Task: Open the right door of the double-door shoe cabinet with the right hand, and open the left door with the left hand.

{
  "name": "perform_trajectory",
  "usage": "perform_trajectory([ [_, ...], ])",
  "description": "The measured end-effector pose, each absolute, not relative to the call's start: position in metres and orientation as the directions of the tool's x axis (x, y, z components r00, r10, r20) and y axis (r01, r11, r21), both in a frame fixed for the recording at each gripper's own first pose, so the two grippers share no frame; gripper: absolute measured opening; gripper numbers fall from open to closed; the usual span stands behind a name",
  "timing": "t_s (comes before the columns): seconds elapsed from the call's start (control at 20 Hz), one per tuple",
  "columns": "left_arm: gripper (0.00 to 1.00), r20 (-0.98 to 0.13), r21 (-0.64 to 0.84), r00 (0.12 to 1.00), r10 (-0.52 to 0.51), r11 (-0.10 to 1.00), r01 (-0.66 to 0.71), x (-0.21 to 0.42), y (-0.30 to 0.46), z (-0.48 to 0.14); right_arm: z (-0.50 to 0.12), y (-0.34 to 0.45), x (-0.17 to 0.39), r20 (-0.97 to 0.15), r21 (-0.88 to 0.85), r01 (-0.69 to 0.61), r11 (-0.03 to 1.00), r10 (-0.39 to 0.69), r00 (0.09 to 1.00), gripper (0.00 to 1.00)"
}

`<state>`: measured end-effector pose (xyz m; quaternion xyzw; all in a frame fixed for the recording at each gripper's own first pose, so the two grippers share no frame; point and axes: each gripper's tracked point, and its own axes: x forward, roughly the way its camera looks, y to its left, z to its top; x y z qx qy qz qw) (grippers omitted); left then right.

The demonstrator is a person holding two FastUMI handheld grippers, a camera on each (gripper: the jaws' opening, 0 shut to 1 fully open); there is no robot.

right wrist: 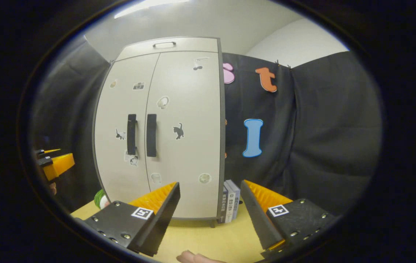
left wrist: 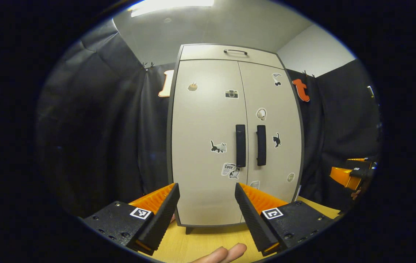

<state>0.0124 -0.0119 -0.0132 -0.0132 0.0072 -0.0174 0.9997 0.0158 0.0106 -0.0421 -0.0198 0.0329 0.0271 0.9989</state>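
A beige double-door shoe cabinet (left wrist: pixel 208 120) (right wrist: pixel 178 109) stands upright on a wooden table, both doors closed and dotted with small stickers. Two black vertical handles sit side by side at the middle: the left door's handle (left wrist: pixel 240 145) (right wrist: pixel 131 133) and the right door's handle (left wrist: pixel 261 145) (right wrist: pixel 151 135). My left gripper (left wrist: pixel 207 191) is open, well short of the cabinet and facing its left door. My right gripper (right wrist: pixel 210 190) is open too, off toward the cabinet's right edge. Each gripper also appears far off in the other's view, the right gripper (left wrist: pixel 350 173) and the left gripper (right wrist: pixel 53 162).
The cabinet has a top drawer with a slim handle (left wrist: pixel 235 51). Several books (right wrist: pixel 230 204) stand against the cabinet's right side on the table (right wrist: pixel 208 237). A green object (right wrist: pixel 100 199) lies at its left foot. Fingertips (left wrist: pixel 222 254) show at the bottom edge.
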Motion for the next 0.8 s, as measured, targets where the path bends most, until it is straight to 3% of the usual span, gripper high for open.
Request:
perform_trajectory([
  [0.25,0.94,-0.023,-0.024,1.000,-0.021,0.999,0.021,0.011,-0.002,-0.017,-0.026,0.025,0.034,-0.061,-0.004,-0.093,0.996,0.093,0.994,0.98],
  [0.3,0.95,-0.027,-0.027,0.999,-0.025,0.999,0.024,0.010,-0.002,-0.018,-0.021,0.027,0.041,-0.058,0.005,-0.095,0.995,0.095,0.994,0.94],
  [0.35,0.95,-0.029,-0.029,0.999,-0.028,0.999,0.027,0.009,-0.001,-0.020,-0.016,0.032,0.049,-0.059,0.010,-0.101,0.995,0.102,0.993,0.98],
  [0.55,0.94,-0.023,-0.032,0.999,-0.030,0.999,0.029,0.008,0.004,-0.021,0.002,0.059,0.083,-0.046,0.008,-0.139,0.990,0.139,0.989,0.94],
  [0.6,0.94,-0.023,-0.036,0.999,-0.031,0.999,0.030,0.007,0.004,-0.021,0.006,0.069,0.094,-0.040,0.003,-0.153,0.988,0.153,0.987,0.98],
  [0.65,0.92,-0.022,-0.038,0.999,-0.031,0.999,0.030,0.006,0.005,-0.022,0.008,0.078,0.103,-0.040,-0.005,-0.164,0.986,0.164,0.986,0.94],
  [0.7,0.94,-0.024,-0.038,0.999,-0.028,0.999,0.027,0.005,0.007,-0.024,0.010,0.091,0.112,-0.032,-0.014,-0.186,0.982,0.186,0.982,0.98],
  [0.8,0.94,-0.038,-0.025,0.999,-0.027,0.999,0.026,0.004,0.010,-0.030,0.015,0.117,0.128,-0.013,-0.055,-0.215,0.975,0.214,0.977,0.98],
])
